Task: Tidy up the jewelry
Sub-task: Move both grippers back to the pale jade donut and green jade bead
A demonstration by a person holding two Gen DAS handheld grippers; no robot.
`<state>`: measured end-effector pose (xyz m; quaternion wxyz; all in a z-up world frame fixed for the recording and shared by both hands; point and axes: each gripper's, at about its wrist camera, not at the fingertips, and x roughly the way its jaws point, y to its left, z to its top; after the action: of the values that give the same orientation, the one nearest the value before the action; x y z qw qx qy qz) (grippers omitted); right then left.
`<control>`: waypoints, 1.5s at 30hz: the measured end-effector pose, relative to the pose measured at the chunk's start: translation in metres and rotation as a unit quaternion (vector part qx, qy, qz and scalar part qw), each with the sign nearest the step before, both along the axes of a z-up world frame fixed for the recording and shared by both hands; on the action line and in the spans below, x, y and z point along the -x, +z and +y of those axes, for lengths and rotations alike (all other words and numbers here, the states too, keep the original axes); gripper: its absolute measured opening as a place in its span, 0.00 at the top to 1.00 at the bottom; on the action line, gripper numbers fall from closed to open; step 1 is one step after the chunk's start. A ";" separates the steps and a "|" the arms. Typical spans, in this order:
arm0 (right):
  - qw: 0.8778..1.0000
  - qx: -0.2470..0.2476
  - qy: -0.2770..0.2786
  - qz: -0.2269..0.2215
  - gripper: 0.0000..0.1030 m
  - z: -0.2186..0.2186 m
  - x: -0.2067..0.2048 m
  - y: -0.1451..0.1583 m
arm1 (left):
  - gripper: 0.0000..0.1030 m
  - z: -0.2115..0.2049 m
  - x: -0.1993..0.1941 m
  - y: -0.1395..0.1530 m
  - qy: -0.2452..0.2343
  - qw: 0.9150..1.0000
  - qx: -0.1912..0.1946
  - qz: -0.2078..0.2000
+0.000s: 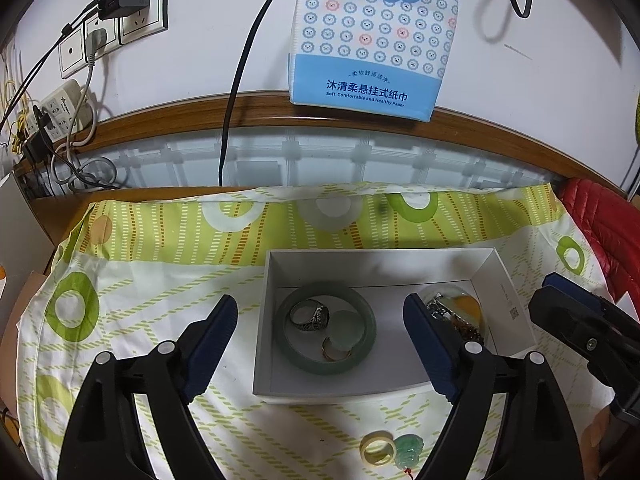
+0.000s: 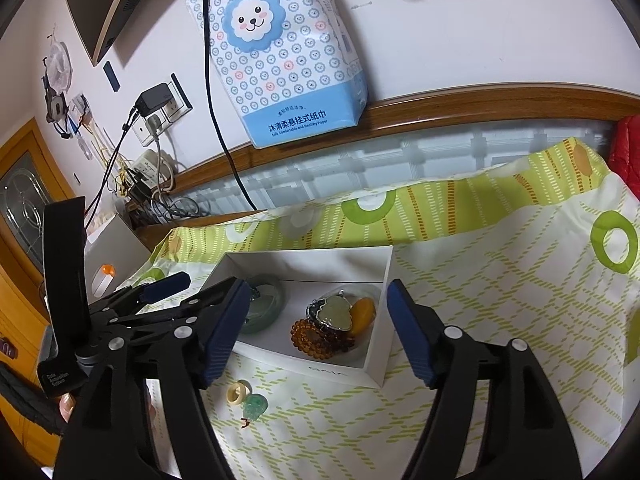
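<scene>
A white open box [image 1: 262,320] [image 2: 378,368] sits on the green patterned cloth. Inside lie a green jade bangle [image 1: 370,340] [image 2: 272,304], a silver ring [image 1: 308,314], a gold ring [image 1: 334,354], a pale disc [image 1: 346,326], an amber bead bracelet [image 2: 306,340], a pale pendant [image 2: 334,314] and an orange stone [image 2: 364,310]. A cream ring [image 1: 377,449] [image 2: 239,393] and a green jade pendant [image 1: 408,450] [image 2: 255,406] lie on the cloth in front of the box. My left gripper [image 1: 320,348] is open above the box. My right gripper [image 2: 316,332] is open over the box's right half.
A blue tissue pack [image 1: 372,32] hangs on the wall above a wooden rail. Power strips and cables [image 1: 60,112] sit at the back left. A red padded item [image 1: 608,224] lies at the right edge. A black cable [image 1: 240,72] hangs down to the table.
</scene>
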<state>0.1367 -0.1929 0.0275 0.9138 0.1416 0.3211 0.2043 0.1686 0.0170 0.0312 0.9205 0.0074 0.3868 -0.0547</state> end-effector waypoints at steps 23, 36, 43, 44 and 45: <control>0.999 -0.012 -0.020 -0.028 0.15 -0.009 0.020 0.011 | 0.09 0.013 0.007 0.003 0.047 0.999 -0.017 -0.020; 1.000 0.013 -0.018 -0.022 0.15 -0.014 0.041 -0.002 | 0.08 0.008 0.047 0.000 0.038 0.997 -0.047 -0.039; 0.998 0.063 0.009 -0.019 0.15 0.001 0.057 -0.019 | 0.08 0.012 0.072 -0.019 0.018 0.999 -0.051 0.000; 0.997 0.069 0.013 -0.019 0.15 0.003 0.059 -0.021 | 0.08 0.017 0.076 -0.023 0.018 0.999 -0.047 0.012; 0.997 0.075 0.019 -0.019 0.15 0.006 0.061 -0.024 | 0.08 0.021 0.078 -0.026 0.020 0.999 -0.041 0.019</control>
<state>0.0755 -0.1871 0.0036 0.9239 0.0630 0.3205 0.1995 0.0902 0.0383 0.0048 0.9126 0.0366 0.4066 -0.0202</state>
